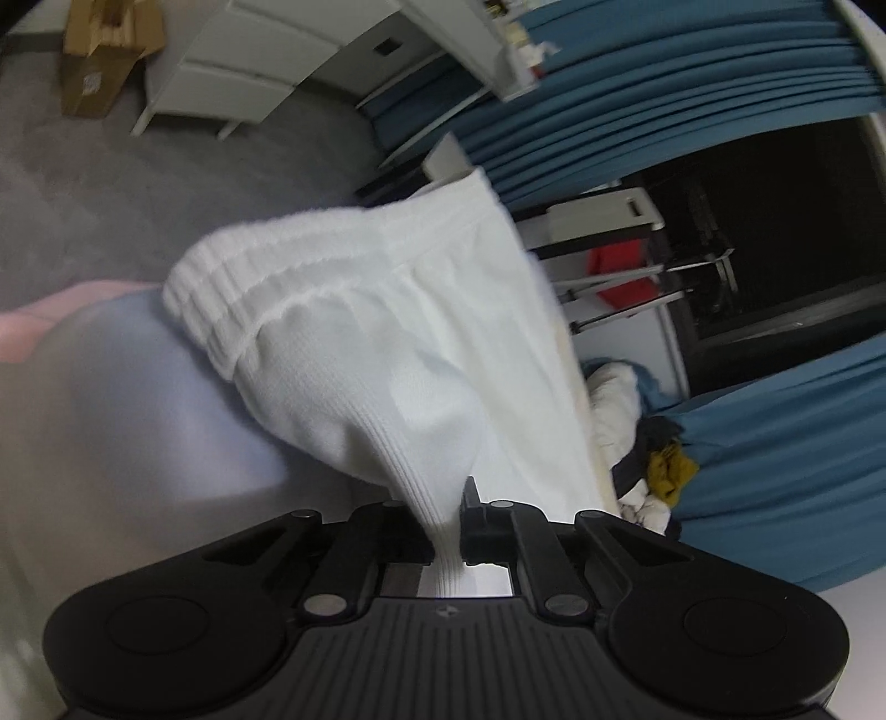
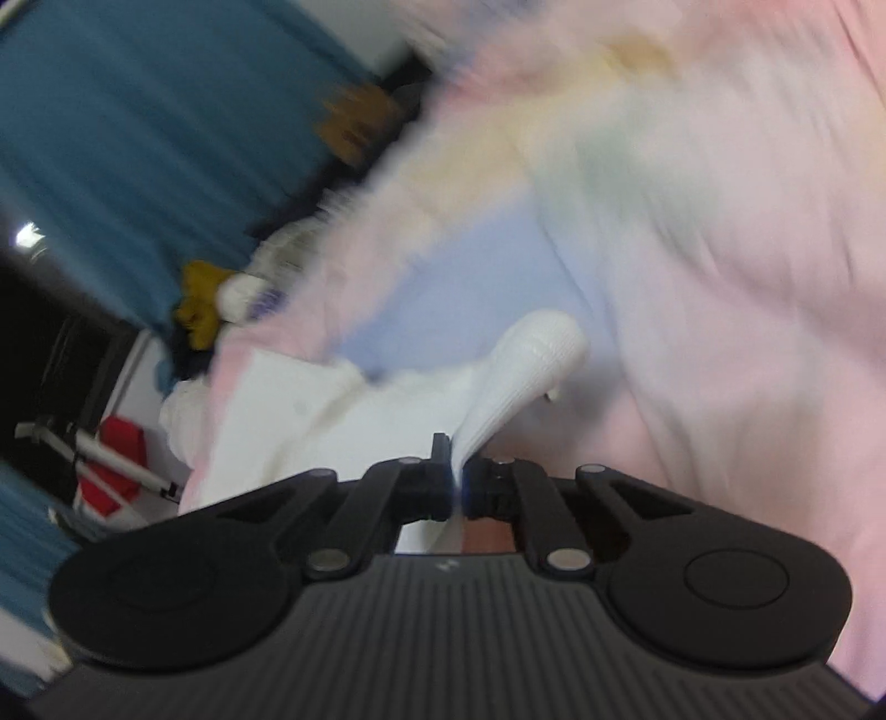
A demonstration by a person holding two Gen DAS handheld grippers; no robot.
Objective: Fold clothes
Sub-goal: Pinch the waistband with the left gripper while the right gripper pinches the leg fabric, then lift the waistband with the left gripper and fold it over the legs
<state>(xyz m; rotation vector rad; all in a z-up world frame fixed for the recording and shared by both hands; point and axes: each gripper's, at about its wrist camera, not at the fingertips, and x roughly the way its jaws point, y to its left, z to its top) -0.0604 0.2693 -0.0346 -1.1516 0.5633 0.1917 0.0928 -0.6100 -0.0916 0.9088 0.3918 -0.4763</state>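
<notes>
My left gripper (image 1: 451,526) is shut on a white ribbed garment (image 1: 354,332) with an elastic waistband, which hangs lifted in front of the camera. My right gripper (image 2: 457,487) is shut on another bunched part of the same white garment (image 2: 520,365). The rest of it (image 2: 310,421) spreads below over a pastel pink and lilac sheet (image 2: 720,277). The right wrist view is blurred by motion.
A heap of other clothes, white, dark and mustard yellow (image 1: 653,443), lies at the bed's edge, also in the right wrist view (image 2: 205,304). Blue curtains (image 1: 664,94), a white drawer unit (image 1: 249,66), a cardboard box (image 1: 105,50) and a rack with a red item (image 1: 620,277) stand around.
</notes>
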